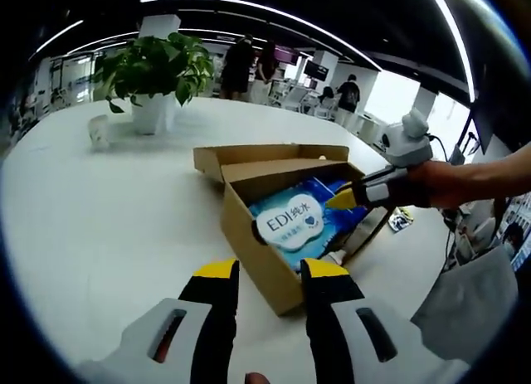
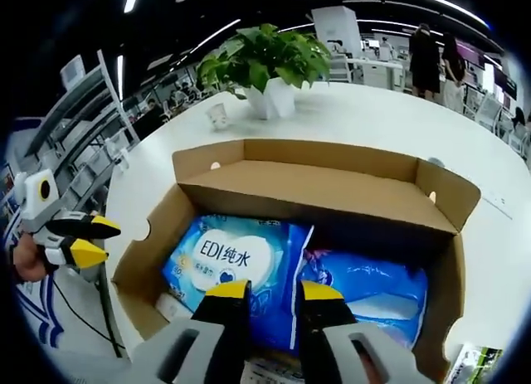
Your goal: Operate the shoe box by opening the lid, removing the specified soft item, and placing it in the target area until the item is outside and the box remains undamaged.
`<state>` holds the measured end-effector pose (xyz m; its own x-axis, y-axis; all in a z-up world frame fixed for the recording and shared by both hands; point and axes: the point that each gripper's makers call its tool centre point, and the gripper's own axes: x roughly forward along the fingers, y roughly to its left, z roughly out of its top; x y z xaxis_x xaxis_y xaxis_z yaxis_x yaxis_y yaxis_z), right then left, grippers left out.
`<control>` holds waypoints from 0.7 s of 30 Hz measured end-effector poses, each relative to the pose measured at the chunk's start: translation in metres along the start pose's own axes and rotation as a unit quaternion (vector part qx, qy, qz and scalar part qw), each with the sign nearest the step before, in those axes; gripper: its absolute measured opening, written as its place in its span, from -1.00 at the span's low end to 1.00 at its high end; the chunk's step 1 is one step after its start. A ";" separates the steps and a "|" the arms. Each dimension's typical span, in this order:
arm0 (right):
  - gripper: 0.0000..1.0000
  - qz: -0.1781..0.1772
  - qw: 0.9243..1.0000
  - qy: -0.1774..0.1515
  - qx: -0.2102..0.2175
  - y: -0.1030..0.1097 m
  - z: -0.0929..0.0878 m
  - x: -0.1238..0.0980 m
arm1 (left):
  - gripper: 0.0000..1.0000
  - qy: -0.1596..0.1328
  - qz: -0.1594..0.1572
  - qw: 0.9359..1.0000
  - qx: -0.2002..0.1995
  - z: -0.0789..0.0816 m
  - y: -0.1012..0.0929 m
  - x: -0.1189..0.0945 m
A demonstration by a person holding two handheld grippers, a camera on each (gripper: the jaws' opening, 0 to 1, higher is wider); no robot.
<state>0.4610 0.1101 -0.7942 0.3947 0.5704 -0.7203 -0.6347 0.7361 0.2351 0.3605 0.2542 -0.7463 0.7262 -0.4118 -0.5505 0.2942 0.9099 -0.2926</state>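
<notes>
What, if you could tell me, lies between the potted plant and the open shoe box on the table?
In the left gripper view, only bare white table lies between the potted plant and the shoe box; a small white cup stands off to one side.

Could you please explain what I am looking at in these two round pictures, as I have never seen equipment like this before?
There is no robot here. A person holds a pair of hand-held tongs in each hand, and a small fisheye camera rides on each pair, looking forward along its yellow-tipped jaws.

In the left gripper view, the left tongs rise from the bottom, open and holding nothing. The right tongs come in from the right, reaching over the box.

In the right gripper view, the right tongs hover over the box contents, open, and the left tongs show at the left edge.

On the white table stands an open cardboard shoe box, its lid folded back. Inside lie blue soft packs of wipes. A potted plant and a small cup stand further back.
</notes>
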 end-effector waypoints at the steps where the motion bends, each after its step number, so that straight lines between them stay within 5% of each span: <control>1: -0.66 -0.002 1.000 0.003 -0.001 -0.001 0.000 0.002 | -0.41 -0.001 0.000 1.000 -0.001 0.000 0.000 0.000; 10: -0.95 -0.038 0.999 0.015 -0.012 -0.007 -0.001 0.003 | -0.41 -0.003 0.003 1.000 -0.012 -0.005 0.006 -0.006; 21: -1.00 -0.034 0.999 0.016 -0.011 0.001 -0.001 -0.005 | -0.42 -0.003 -0.001 1.000 -0.008 -0.002 0.001 -0.003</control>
<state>0.4583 0.1076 -0.7912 0.4168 0.5070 -0.7545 -0.6219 0.7644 0.1701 0.3571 0.2564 -0.7464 0.7294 -0.4129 -0.5454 0.2850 0.9082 -0.3064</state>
